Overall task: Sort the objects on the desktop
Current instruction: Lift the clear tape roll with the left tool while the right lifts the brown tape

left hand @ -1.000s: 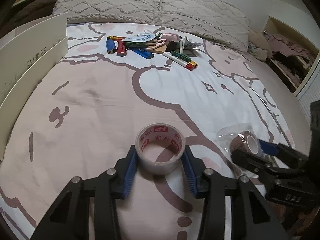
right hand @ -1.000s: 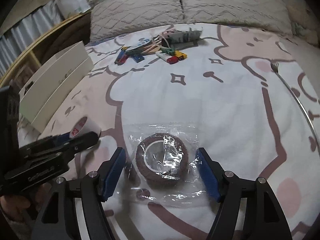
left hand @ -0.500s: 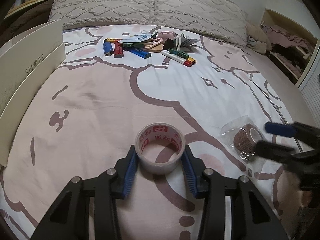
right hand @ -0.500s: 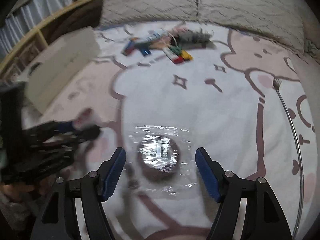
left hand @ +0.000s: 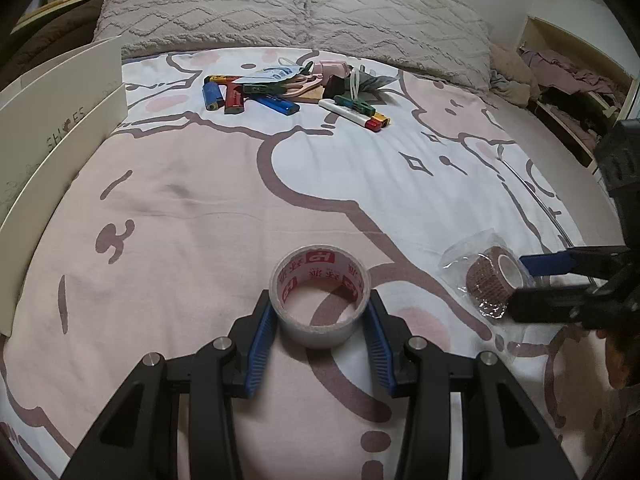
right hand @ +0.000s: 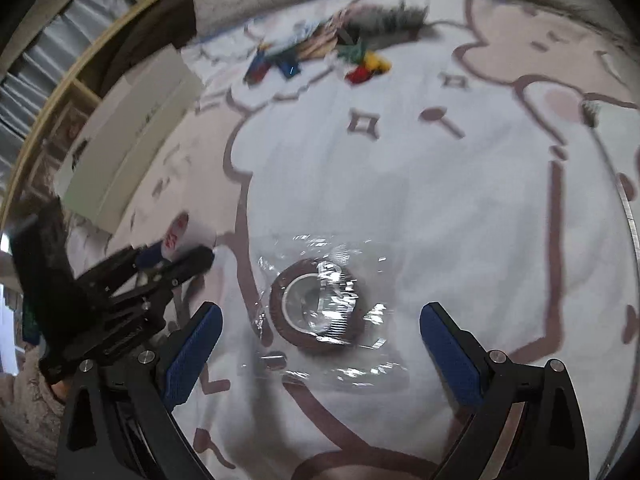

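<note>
1. Two rolls of tape lie near each other on the pink-and-white cartoon-print bedsheet (left hand: 168,208).
2. Compared with a second ago, the right gripper (right hand: 318,344) has spread its blue pads and is opening wider; the brown tape roll in a clear plastic bag (right hand: 318,308) lies free between them, touching neither. I judge it released, that placement done.
3. The left gripper (left hand: 319,326) stays clamped on the white packing-tape roll with red print (left hand: 319,294), resting on the sheet.
4. The white shoebox (left hand: 48,152) and the heap of lighters and markers (left hand: 296,94) lie well apart, farther up the bed.
</note>
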Available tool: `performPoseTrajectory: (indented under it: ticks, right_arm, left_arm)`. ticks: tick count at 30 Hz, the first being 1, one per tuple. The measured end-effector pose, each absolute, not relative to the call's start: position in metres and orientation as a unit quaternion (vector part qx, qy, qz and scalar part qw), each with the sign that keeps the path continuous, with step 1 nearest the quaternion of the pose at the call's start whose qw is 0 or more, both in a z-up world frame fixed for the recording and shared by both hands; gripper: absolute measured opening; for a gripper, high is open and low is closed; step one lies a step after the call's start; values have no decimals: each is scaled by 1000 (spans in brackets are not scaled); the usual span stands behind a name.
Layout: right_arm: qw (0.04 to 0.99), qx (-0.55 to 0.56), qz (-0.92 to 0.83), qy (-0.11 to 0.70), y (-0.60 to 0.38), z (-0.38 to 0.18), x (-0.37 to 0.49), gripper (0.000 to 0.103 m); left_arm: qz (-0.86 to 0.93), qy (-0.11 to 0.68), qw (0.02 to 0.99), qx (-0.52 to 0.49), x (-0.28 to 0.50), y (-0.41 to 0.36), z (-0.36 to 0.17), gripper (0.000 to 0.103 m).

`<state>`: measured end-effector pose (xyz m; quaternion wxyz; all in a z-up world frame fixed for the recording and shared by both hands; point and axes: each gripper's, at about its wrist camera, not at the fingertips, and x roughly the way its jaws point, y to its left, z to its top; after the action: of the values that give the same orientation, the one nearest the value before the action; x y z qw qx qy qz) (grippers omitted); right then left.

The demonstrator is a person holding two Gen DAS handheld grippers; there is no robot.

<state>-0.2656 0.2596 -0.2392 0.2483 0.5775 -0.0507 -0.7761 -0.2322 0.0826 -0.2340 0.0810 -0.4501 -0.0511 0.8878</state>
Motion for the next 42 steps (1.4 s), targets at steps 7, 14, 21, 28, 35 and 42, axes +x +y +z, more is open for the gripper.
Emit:
performPoseTrajectory:
  ticks: [7,14,21,28,35,42]
  right_arm:
    - [224,571,-790,7,232,-240,-264,99]
    - [196,546,-813,54,226,-242,-253,86]
    - [166,517,-840,11,237,-238,-246,64]
    - [158,501,-850,-29,238,-233,-237,62]
    - [125,480,-866,-65,233,-233,-216,62]
    - [119,463,-874,-84,222,-215,-207,62]
  left_arm:
    - [889,-56,84,-447,-231,83,-233,44]
    - [889,-58,87,-447,-231,80,-232,44]
    - [888,-59,94,-447,-227,77,-230,44]
    - [889,-62,94,-444,-221,73,-226,44]
    - [892,-69,93,-438,-212,62,-218,44]
    - [900,-59,87,-424,-203,48,-200,44]
